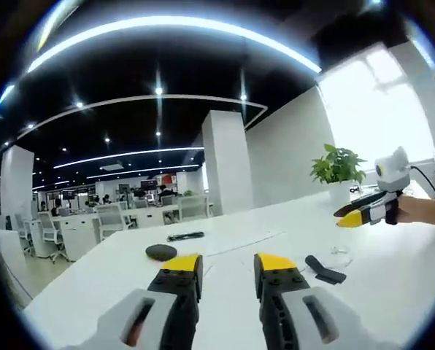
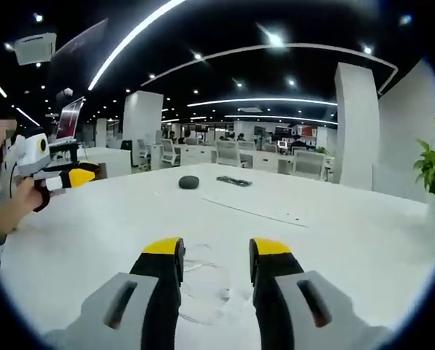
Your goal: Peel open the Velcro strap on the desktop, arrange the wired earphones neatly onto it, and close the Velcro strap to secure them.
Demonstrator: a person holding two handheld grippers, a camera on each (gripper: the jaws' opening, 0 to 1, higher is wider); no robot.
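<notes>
In the left gripper view, the left gripper (image 1: 228, 264) has its two yellow-tipped jaws standing apart with bare white desk (image 1: 115, 281) showing in the gap; nothing is held between them. Just to the right of the right jaw lies the Velcro strap (image 1: 325, 270), a short dark strip lying flat on the desk, bent a little along its length. Beside it, slightly further off, the wired earphones (image 1: 339, 254) show as a loose, thin, pale cord against the white surface; they are faint, and whether the cord touches the strap cannot be told.

In the right gripper view, the right gripper (image 2: 216, 254) is likewise parted, with nothing between its jaws. The earphones (image 2: 203, 281) lie on the desk right between and just beyond the jaw tips, a thin whitish loop of cord with what looks like a small earbud near its lower end.

Further out on the desk in the left gripper view sit a dark round puck (image 1: 161, 251) and, beyond it, a long dark flat thing (image 1: 185, 236), perhaps a remote. The same two show well ahead in the right gripper view. At the right of the left gripper view the right gripper comes in, held in a hand (image 1: 422, 210) above the desk, near a potted plant (image 1: 337, 166). Office chairs (image 1: 109, 216) and desks stand in the background under ceiling strip lights.
</notes>
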